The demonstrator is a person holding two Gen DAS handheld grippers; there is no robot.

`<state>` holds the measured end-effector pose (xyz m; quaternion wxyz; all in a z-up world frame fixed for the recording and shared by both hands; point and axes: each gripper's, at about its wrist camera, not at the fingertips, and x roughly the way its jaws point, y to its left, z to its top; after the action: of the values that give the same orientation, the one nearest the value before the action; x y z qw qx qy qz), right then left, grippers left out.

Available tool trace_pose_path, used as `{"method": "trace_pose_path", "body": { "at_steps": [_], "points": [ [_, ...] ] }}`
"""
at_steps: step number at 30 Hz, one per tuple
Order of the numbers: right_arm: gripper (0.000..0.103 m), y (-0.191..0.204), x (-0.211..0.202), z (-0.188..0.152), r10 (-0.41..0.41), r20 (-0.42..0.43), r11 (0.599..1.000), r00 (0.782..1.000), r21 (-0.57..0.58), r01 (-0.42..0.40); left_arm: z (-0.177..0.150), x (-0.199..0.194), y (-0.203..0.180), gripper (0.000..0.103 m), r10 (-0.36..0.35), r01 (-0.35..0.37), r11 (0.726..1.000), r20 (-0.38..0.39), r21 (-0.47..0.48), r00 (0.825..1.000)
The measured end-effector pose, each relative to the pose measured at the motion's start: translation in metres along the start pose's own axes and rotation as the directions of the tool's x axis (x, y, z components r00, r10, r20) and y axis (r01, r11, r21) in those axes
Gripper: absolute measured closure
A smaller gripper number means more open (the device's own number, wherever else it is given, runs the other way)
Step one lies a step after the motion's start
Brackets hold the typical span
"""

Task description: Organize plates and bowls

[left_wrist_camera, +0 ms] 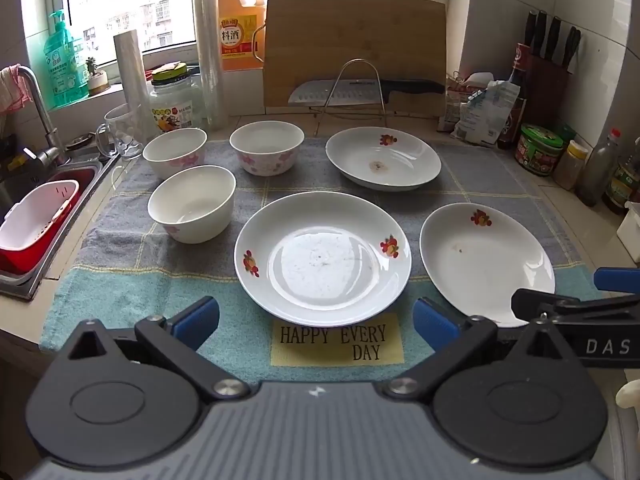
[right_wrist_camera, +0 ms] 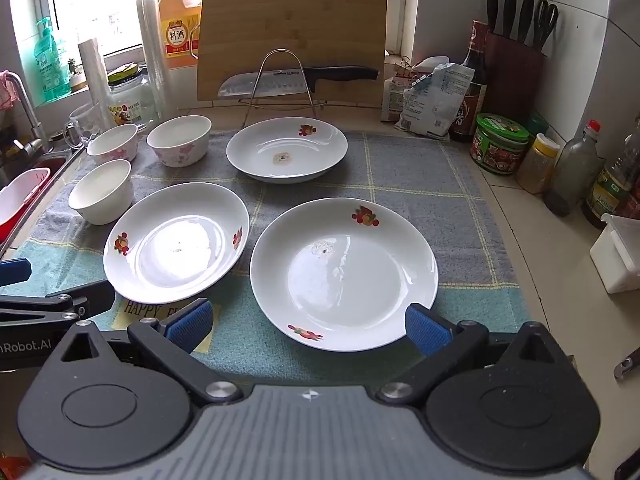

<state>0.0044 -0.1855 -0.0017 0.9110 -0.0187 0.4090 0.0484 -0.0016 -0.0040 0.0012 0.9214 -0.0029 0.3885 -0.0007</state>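
Left wrist view is showing three glossy white plates and three round bowls sitting apart on a woven grey-and-teal checked cloth (left_wrist_camera: 120,280); the middle plate (left_wrist_camera: 322,259), shallow and flower-printed, is lying at six o'clock of the group, just beyond the left gripper (left_wrist_camera: 316,316), whose blue ribbed pads are standing wide apart, gripping nothing; the right plate (left_wrist_camera: 486,262) is lying at four o'clock, the far plate (left_wrist_camera: 383,159) at one o'clock; the plain bowl (left_wrist_camera: 192,203) is sitting at nine o'clock, two pink-flowered bowls (left_wrist_camera: 175,152) (left_wrist_camera: 267,147) at eleven. Right wrist view is showing the right gripper (right_wrist_camera: 310,326) hanging over the near rim of the right plate (right_wrist_camera: 344,274), jaws spread wide, empty; behind, a bamboo cutting board (right_wrist_camera: 294,36) is leaning upright with a cleaver (right_wrist_camera: 296,80) resting on a wire rack (right_wrist_camera: 280,84).
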Motion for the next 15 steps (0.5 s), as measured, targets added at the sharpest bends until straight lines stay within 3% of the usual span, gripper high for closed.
{"method": "trace_pose_path", "body": {
  "at_steps": [15],
  "points": [
    [0.000, -0.0010, 0.0007, 0.0005, -0.002, 0.012, 1.000, 1.000, -0.005, 0.002, 0.0028, -0.0035, -0.0010, 0.001, -0.001, 0.001, 1.000, 0.001, -0.003, 1.000]
  ]
}}
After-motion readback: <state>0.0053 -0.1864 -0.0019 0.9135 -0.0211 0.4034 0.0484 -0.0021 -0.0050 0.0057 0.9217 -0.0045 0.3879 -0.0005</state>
